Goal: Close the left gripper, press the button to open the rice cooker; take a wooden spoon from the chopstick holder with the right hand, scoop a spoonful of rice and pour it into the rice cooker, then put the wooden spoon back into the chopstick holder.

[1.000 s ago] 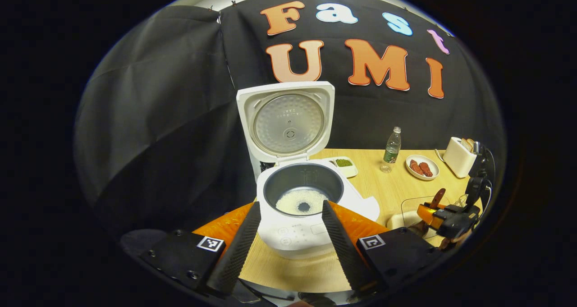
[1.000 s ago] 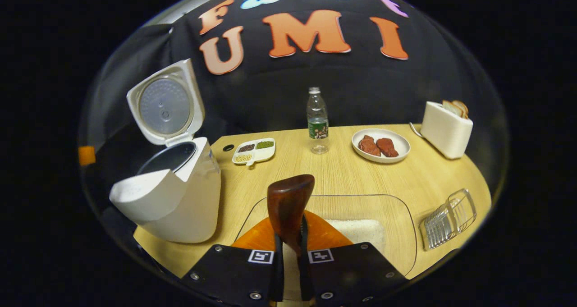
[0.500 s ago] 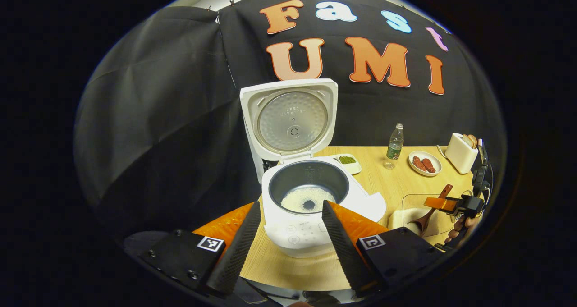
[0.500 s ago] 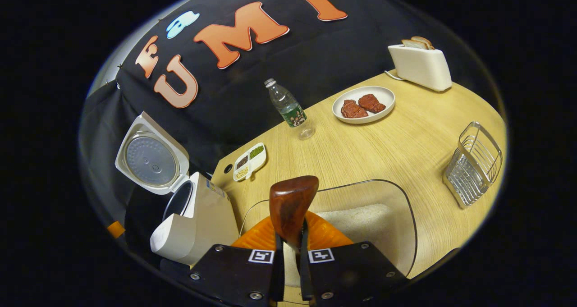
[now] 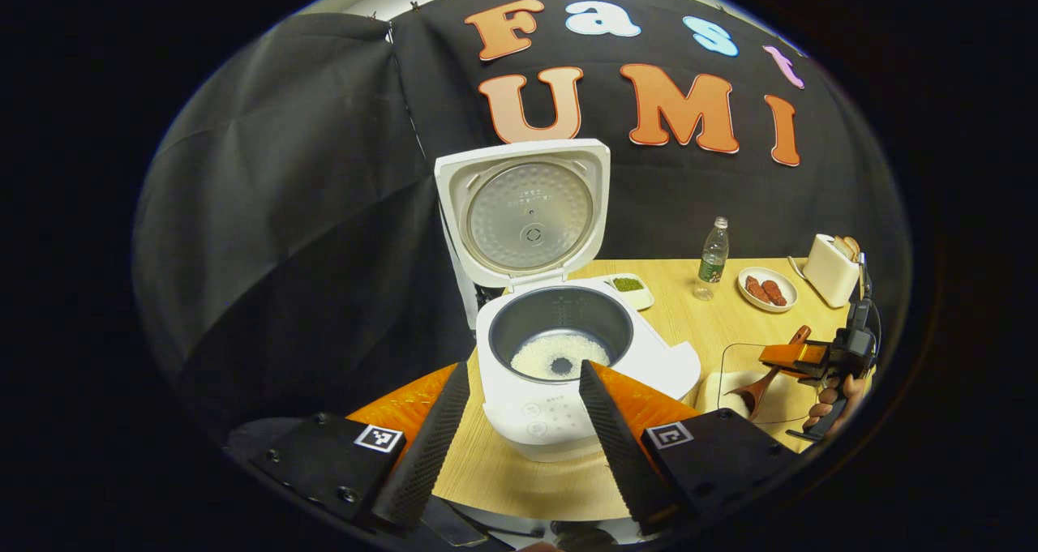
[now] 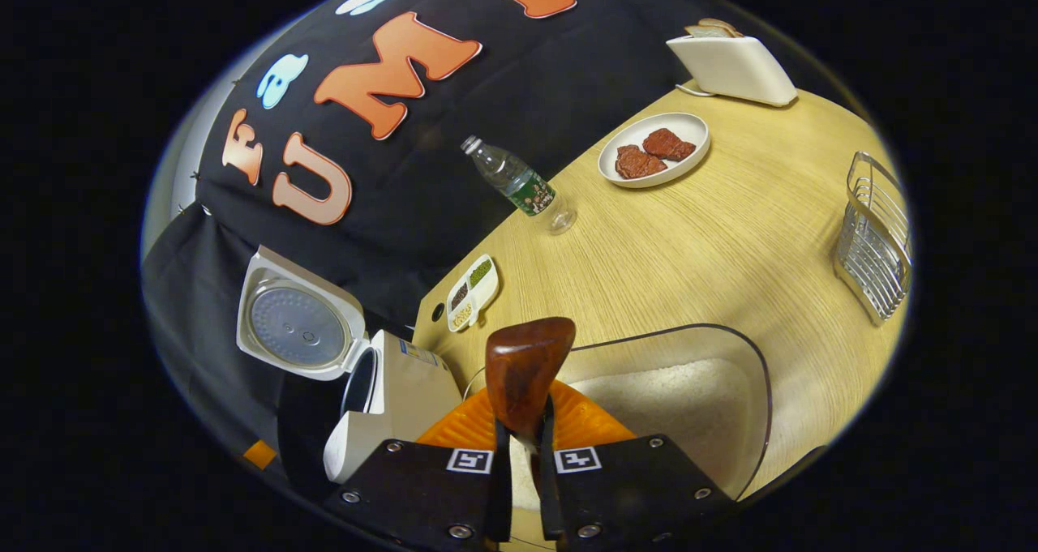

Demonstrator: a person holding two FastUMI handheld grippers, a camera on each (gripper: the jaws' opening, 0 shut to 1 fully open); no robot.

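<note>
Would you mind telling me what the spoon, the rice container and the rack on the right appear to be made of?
Spoon: dark wood, glossy, faint grain, probably lacquered. Rice container: clear, table visible through its wall; glass or plastic, cannot tell. Rack: thin shiny wire, likely chromed metal.

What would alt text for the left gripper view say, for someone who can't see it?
An open white rice cooker, lid up and some rice in its pot, sits on a wooden table just beyond the open left gripper. At right, a hand-held right gripper dips a wooden spoon into a clear rice dish; a bottle, a plate and a toaster stand behind.
</note>
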